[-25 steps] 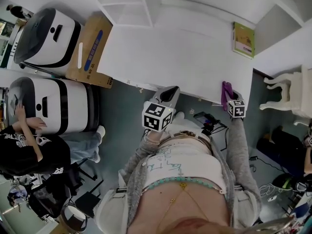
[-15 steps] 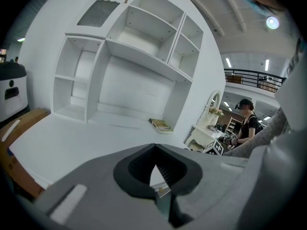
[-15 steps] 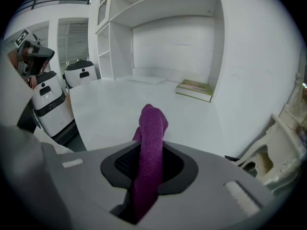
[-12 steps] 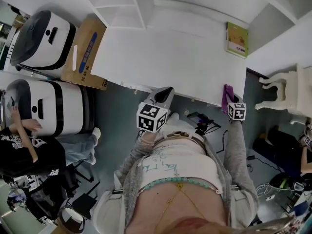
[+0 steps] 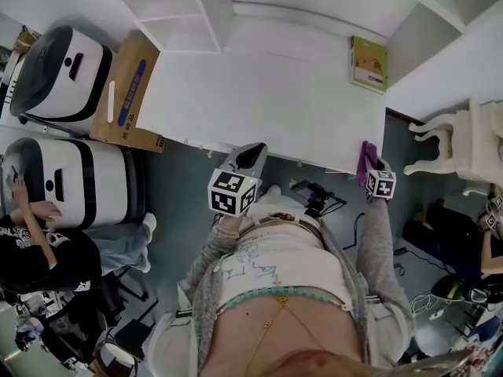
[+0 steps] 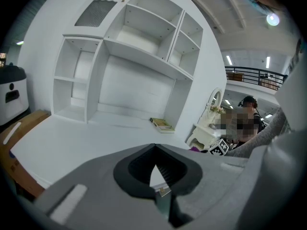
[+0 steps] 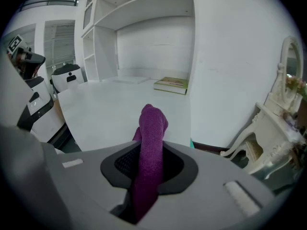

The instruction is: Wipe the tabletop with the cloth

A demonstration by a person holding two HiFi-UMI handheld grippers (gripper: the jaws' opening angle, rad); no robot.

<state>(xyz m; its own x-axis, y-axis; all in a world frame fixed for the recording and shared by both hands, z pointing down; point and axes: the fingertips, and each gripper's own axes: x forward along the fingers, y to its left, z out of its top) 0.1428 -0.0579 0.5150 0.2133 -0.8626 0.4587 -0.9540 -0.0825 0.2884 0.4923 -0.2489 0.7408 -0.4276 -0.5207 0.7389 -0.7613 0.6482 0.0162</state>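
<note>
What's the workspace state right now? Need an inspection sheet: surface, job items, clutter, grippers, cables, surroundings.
Surface: white tabletop, bare apart from one book.
Job's things: purple cloth, clamped in the right hand-held gripper at the table's near right edge.
Clutter: green book, flat at the far right corner.
Grippers: left hand-held gripper shut, nothing between the jaws; right hand-held gripper shut on the cloth.
Cables: dark cables on the floor below the near table edge.
Surroundings: white shelf unit behind; cardboard box and two white-and-black machines to the left; white ornate furniture to the right; a seated person at left.
</note>
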